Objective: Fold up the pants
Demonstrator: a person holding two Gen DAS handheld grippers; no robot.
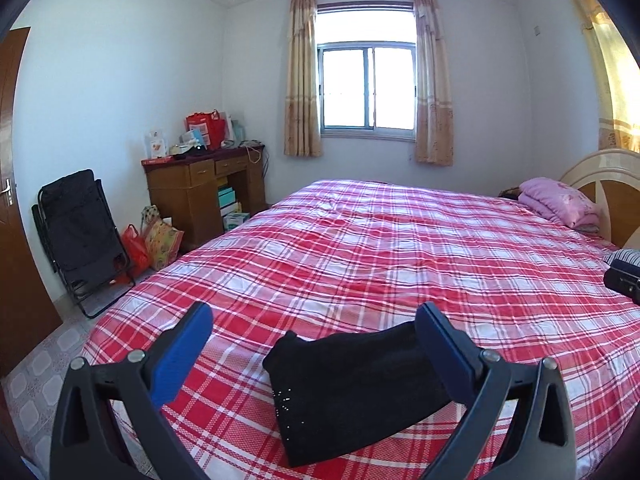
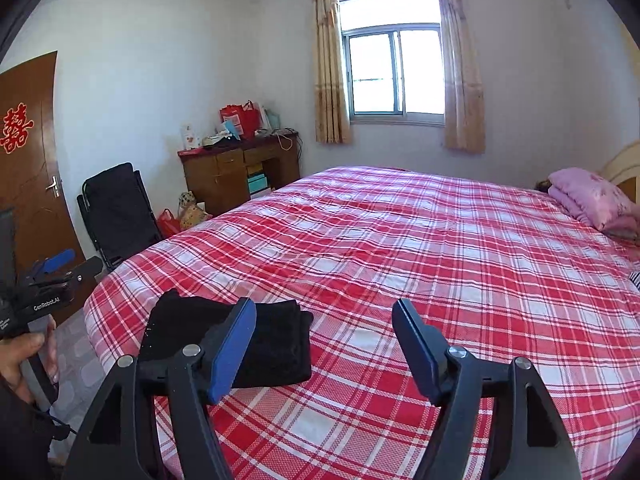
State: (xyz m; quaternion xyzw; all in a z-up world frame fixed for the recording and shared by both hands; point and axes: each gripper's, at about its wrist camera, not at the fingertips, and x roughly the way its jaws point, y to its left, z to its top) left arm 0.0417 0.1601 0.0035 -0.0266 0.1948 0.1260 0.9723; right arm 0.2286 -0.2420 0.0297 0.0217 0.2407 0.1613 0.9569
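Note:
Black pants [image 1: 352, 392] lie folded into a compact stack on the red plaid bed [image 1: 400, 264], near its front left corner. My left gripper [image 1: 316, 328] is open and empty, raised above the stack. In the right wrist view the pants [image 2: 276, 344] sit left of my right gripper [image 2: 324, 328], which is open and empty above the bedspread [image 2: 400, 240]. The left gripper [image 2: 60, 266] shows at the far left edge of that view, held by a hand.
A folded pink quilt [image 1: 560, 200] lies by the headboard at the far right. A wooden desk [image 1: 204, 196] with bags, a folded black chair [image 1: 80, 232] and a brown door [image 2: 28, 152] stand left of the bed. A window with curtains [image 1: 368, 84] is behind.

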